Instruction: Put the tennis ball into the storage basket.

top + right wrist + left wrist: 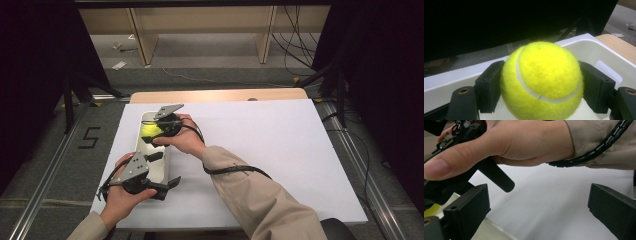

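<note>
A yellow tennis ball (149, 131) hangs just above the far half of a long white tray (158, 169), and my right gripper (151, 133) is shut on it. In the right gripper view the ball (541, 80) sits squeezed between both black pads, with the tray's wall (584, 50) behind it. My left gripper (165, 171) is at the tray's near end, its jaws wide apart and pointing right. In the left gripper view that gripper (539, 212) stands open with nothing between its pads, and the right hand (524, 142) reaches across above it.
The tray lies along the left edge of a white board (270, 150) that covers a wooden table (220, 95). The right forearm (250, 195) crosses the board's near middle. Black curtains and cables flank the table; metal rails (45, 185) run beside it.
</note>
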A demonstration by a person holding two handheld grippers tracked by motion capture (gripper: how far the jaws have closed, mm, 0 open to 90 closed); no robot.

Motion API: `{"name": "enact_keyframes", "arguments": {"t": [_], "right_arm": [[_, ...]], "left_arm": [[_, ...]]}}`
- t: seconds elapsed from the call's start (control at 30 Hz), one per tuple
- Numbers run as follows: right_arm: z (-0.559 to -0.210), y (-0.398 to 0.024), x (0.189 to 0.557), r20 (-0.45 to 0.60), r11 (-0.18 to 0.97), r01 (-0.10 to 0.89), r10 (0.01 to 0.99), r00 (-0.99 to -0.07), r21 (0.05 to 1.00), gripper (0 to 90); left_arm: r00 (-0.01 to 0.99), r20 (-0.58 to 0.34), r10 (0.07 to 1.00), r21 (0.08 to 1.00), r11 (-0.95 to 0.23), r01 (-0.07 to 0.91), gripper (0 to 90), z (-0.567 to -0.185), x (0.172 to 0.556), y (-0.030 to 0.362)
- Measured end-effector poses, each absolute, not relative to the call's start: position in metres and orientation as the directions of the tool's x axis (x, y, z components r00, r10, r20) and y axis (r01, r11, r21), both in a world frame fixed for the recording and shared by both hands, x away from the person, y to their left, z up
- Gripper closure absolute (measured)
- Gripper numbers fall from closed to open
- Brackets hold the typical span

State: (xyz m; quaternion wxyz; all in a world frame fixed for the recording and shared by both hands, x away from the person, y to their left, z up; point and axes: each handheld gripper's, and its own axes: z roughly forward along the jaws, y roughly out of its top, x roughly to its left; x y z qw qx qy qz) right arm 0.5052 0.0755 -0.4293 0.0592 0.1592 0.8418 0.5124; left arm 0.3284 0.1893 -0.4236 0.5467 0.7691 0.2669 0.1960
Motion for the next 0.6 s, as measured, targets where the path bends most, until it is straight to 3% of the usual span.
{"name": "enact_keyframes", "arguments": {"t": [0.6], "right_arm": [[-0.432, 0.0777, 0.506, 0.072, 0.448, 0.217, 0.319, -0.945, 0.867, 27.0]], "left_arm": [[0.781, 0.009, 0.624, 0.946, -0.259, 0.196, 3.6, -0.4235, 0.3283, 0.1892]]}}
